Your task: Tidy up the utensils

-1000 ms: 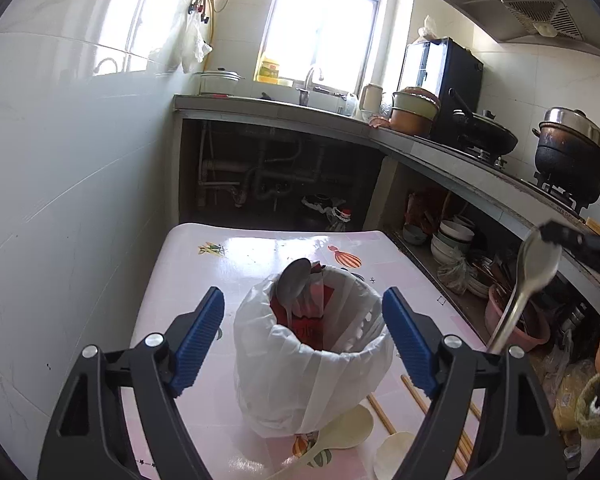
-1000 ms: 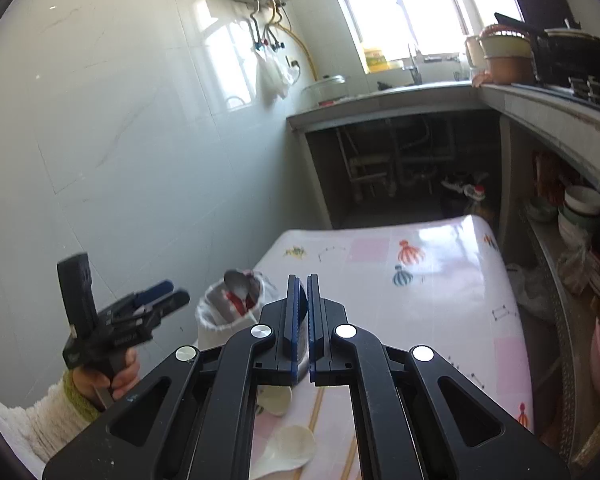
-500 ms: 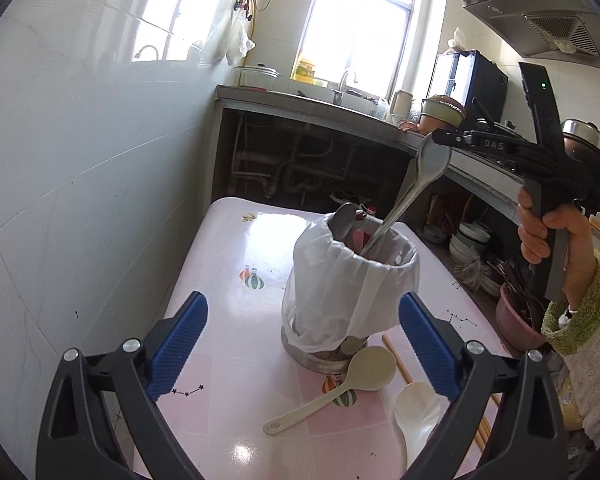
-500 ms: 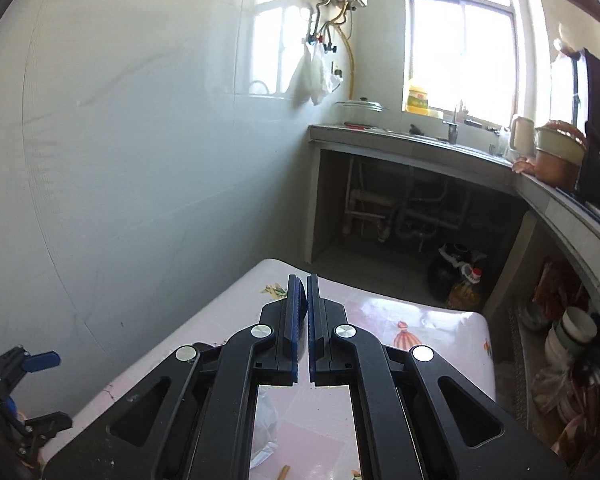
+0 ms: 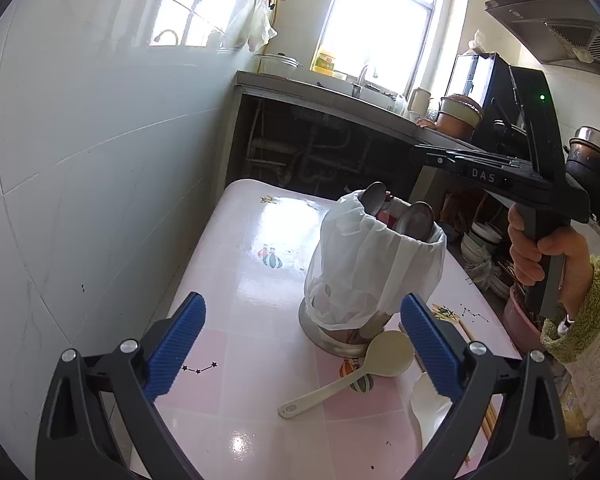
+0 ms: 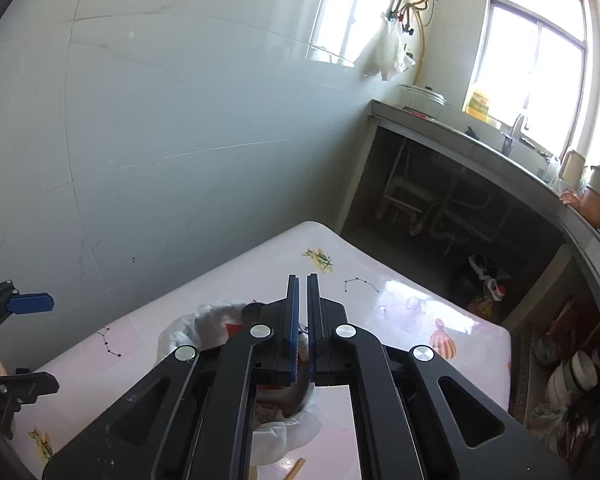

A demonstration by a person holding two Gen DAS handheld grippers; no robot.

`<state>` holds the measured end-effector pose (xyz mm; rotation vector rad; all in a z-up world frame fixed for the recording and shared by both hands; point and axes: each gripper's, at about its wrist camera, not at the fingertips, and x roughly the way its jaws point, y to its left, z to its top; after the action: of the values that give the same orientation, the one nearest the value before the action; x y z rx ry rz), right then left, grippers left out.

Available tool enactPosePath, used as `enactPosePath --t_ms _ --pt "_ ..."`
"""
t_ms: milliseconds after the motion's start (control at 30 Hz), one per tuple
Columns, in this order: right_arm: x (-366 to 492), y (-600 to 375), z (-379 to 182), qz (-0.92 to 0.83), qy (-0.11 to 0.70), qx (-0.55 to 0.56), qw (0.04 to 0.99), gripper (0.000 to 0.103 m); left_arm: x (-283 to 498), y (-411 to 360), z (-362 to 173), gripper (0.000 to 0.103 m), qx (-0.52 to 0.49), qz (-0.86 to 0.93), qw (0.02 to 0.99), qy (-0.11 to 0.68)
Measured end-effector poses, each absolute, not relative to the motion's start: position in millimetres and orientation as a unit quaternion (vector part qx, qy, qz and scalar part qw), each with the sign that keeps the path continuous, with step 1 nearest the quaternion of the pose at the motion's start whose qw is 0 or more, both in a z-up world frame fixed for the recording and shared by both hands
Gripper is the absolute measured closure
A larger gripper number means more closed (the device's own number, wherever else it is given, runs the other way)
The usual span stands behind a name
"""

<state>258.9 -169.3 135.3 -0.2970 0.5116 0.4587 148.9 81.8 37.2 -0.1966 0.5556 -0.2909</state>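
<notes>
In the left wrist view, the left gripper (image 5: 300, 340) fills the bottom of the frame with its blue pads (image 5: 176, 346) spread wide apart and nothing between them, hovering above the pink patterned table (image 5: 236, 264). Just right of center stands the metal utensil holder (image 5: 374, 276), lined with a white plastic bag (image 5: 364, 256) that drapes over its rim; two metal spoons (image 5: 414, 220) stand inside it, bowls up. Below the holder, toward the lower center, a cream plastic spoon (image 5: 356, 372) lies on the table with its bowl just beside the holder's base, and a white spoon (image 5: 426, 404) lies to its right, partly behind the right finger. Wooden chopsticks (image 5: 486, 412) lie near the table's lower-right edge. At the right of the frame the right gripper (image 5: 420, 148) reaches in above the holder, held by a hand (image 5: 540, 252) in a green-cuffed sleeve. In the right wrist view, the left gripper (image 6: 16, 340) shows at the far left edge, and at center the right gripper (image 6: 303, 320) has its pads drawn nearly together with only a thin gap and nothing visibly pinched, poised directly over the holder (image 6: 228, 328).
</notes>
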Motion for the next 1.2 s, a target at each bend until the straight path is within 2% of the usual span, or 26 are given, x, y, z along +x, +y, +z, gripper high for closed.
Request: enactPosePath --t_ms 33,133,333,500,800,1067,1200 --pt "257.0 -171.6 138.6 0.226 0.249 -0.137 0.932 0.089 149.2 80.8 37.9 0.007 -0.096 -0.143 0.947 0.273" --pt "251.6 -182.4 149.8 0.235 0.248 -0.101 0.934 0.082 145.9 79.7 38.1 0.006 -0.094 -0.144 0.947 0.271" --pt "218.7 -231.8 159.5 0.243 0.276 0.01 0.93 0.075 138.0 80.6 37.5 0.006 -0.089 -0.145 0.949 0.265" --pt "184.8 -261.9 126.9 0.238 0.344 0.072 0.906 0.072 136.7 79.0 32.8 0.006 -0.096 -0.15 0.945 0.276" --pt "130.5 -265.1 8.3 0.208 0.477 0.155 0.84 0.072 130.5 61.5 17.1 0.006 -0.066 -0.143 0.938 0.308" --pt "150.2 -269.6 -27.9 0.164 0.487 0.163 0.842 0.075 122.1 45.2 1.5 0.006 -0.037 -0.136 0.932 0.333" --pt "160.3 -269.7 -41.3 0.163 0.497 0.155 0.838 0.084 120.2 34.3 -4.9 0.006 -0.001 -0.127 0.936 0.328"
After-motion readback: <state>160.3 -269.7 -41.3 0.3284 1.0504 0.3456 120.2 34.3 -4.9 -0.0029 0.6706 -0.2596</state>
